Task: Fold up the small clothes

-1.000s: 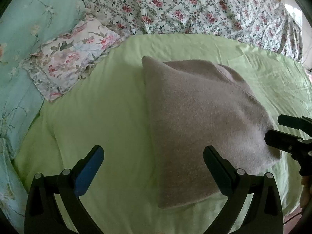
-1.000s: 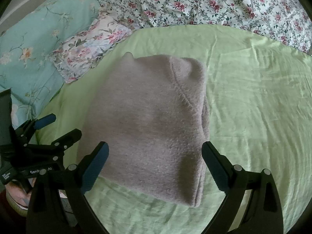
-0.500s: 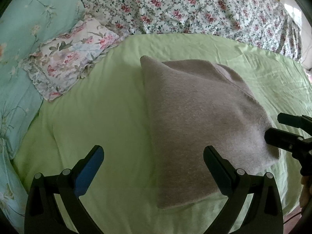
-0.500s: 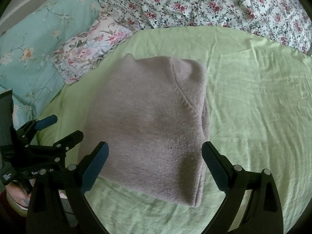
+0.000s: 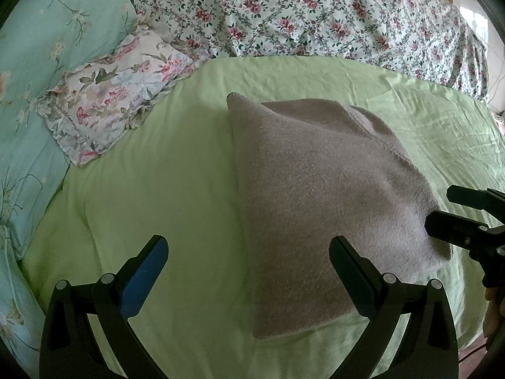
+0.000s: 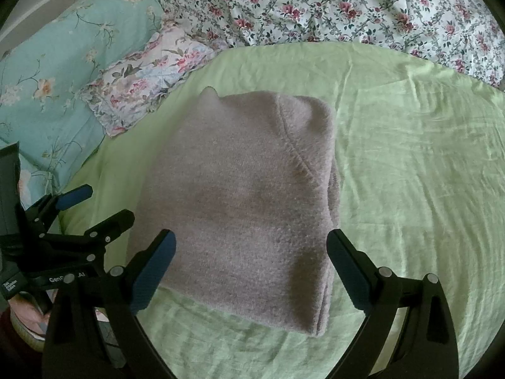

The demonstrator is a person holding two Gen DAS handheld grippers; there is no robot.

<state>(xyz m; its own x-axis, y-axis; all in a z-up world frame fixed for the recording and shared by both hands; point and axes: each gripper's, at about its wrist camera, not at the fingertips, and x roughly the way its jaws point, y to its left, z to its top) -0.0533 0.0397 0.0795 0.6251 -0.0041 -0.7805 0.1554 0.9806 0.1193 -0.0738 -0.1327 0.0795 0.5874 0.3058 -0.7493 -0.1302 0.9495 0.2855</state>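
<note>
1. Both sets of tongs are spread wide with nothing in them. The left tongs (image 5: 249,271) and right tongs (image 6: 251,265) hang over the near edge of the bed (image 5: 176,189), side by side.
2. The garment (image 6: 240,208), a grey knit thing, lies folded into a thick rectangle on the green sheet (image 6: 410,173). It's dead ahead of the right tongs, spanning pretty much the whole gap between the fingers. From the left tongs it sits ahead and off to the right, with the right finger overlapping its near corner in that view.
3. Looks like the fold is basically done to me, maybe one more half-fold or a tidy-up left.
4. What could go wrong: the layers are stacked at the right edge, so if the tongs bite only the top layer, lifting would peel the whole fold open.
5. Knit is soft and thick. Grab too little and it slips out, grab too deep and you pinch the sheet along with it and drag it.
6. The far left corner pokes up a bit, so pressing there could skew the stack.
7. The pillow (image 5: 110,94) sits far-left, well clear.
</note>
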